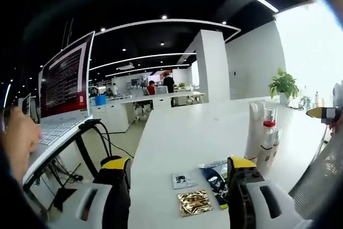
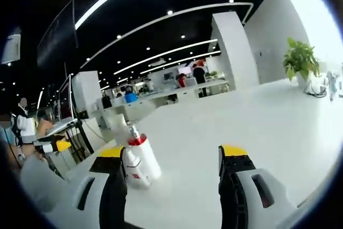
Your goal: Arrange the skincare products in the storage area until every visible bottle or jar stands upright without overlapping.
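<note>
Hand-held grippers [image 1: 179,172] [image 2: 169,162] — both low over table [image 1: 182,132], jaws apart

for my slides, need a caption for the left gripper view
Open hand-held gripper over a white table with foil sachets and upright skincare bottles.

- table [image 1: 177,138]: smooth white, slight sheen
- gold sachet [image 1: 194,202]: shiny crinkled foil
- bottle [image 2: 143,156]: glossy, probably plastic
- jaws: matt black, yellow tips

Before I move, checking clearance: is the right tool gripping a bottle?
No: the right tool is open, with the bottles beside its left jaw.
</note>
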`<action>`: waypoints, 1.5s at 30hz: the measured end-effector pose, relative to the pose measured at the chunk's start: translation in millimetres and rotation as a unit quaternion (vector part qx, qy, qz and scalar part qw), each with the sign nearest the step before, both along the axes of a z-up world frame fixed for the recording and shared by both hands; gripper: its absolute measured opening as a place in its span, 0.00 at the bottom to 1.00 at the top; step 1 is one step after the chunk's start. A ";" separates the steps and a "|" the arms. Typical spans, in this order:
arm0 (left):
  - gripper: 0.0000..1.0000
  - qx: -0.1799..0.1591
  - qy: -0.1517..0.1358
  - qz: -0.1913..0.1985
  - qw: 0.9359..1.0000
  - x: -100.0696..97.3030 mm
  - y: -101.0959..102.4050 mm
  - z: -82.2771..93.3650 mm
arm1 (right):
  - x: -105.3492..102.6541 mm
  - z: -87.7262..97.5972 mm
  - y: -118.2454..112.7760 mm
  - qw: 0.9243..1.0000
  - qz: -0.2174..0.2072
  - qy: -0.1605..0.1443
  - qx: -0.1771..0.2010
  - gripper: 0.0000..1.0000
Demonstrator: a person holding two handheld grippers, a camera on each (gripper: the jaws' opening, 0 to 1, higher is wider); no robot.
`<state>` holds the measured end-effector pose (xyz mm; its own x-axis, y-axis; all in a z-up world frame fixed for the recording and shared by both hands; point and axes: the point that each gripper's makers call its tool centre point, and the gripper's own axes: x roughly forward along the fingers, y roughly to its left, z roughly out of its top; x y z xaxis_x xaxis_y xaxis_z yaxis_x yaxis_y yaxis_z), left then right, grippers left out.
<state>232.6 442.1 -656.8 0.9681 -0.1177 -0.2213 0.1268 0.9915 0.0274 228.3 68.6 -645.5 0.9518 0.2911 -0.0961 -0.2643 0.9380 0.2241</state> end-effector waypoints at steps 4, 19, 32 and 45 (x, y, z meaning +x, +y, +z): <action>0.73 0.008 -0.002 0.022 1.000 -1.2 6.9 0.8 | -1.1 -2.6 5.7 1.000 0.019 0.005 -0.007 0.65; 0.69 -0.007 -0.015 0.070 0.997 -8.2 17.5 5.6 | -4.2 -6.7 9.0 0.997 0.033 0.002 -0.073 0.57; 0.63 -0.021 0.003 0.045 0.999 -6.6 14.4 -2.3 | -3.0 -3.1 0.9 0.995 -0.001 -0.006 -0.095 0.51; 0.58 -0.035 0.008 0.050 0.998 -5.9 16.1 -4.3 | -2.4 -7.8 -0.2 0.993 0.001 0.005 -0.121 0.50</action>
<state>226.7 458.1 -661.0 0.9723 -0.0362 -0.2309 0.0269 0.9987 -0.0433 225.9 68.5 -653.3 0.9498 0.2613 -0.1723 -0.2661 0.9639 -0.0048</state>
